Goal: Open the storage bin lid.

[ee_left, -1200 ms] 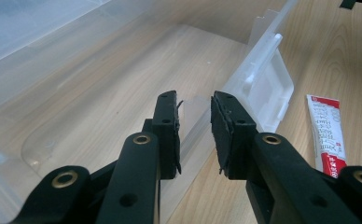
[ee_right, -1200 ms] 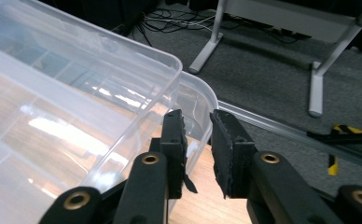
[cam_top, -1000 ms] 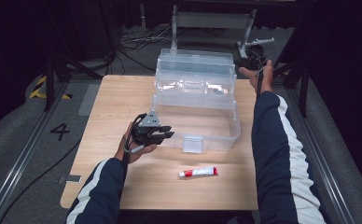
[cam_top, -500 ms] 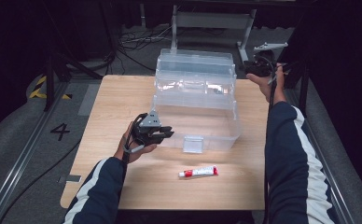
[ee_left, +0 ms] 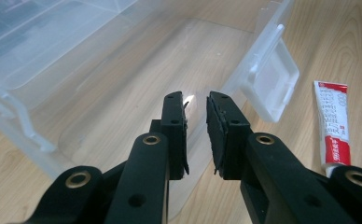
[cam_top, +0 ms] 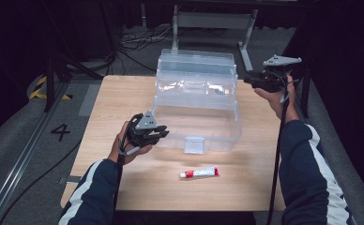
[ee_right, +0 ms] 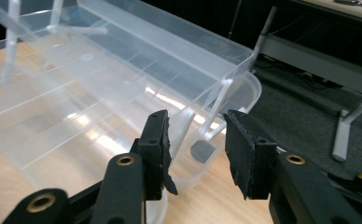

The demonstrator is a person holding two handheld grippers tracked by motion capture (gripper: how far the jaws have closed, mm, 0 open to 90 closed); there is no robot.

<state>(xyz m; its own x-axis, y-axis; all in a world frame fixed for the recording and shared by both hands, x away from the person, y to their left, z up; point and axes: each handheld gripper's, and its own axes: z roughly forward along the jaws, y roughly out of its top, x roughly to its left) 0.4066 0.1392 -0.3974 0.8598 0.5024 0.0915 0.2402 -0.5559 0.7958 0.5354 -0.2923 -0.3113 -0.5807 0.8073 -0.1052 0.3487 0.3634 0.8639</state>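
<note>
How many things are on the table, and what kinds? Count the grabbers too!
Clear plastic box with its lid open: 1
Red and white tube: 1
Black grabbers: 2, the left gripper and the right gripper
Total: 4

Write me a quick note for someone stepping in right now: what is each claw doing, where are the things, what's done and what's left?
Left claw: at the near left corner of the clear plastic box; its jaws straddle the box's wall with a narrow gap, and whether they press on it I cannot tell.
Right claw: open, holds nothing, off the box's far right corner; its jaws have just been opening.
Box: open on the wooden table, tiers spread, bottom bare.
Toothpaste tube: lying on the table in front of the box, untouched.
Done: box opened.
Left: probably putting the tube inside, then closing.
</note>
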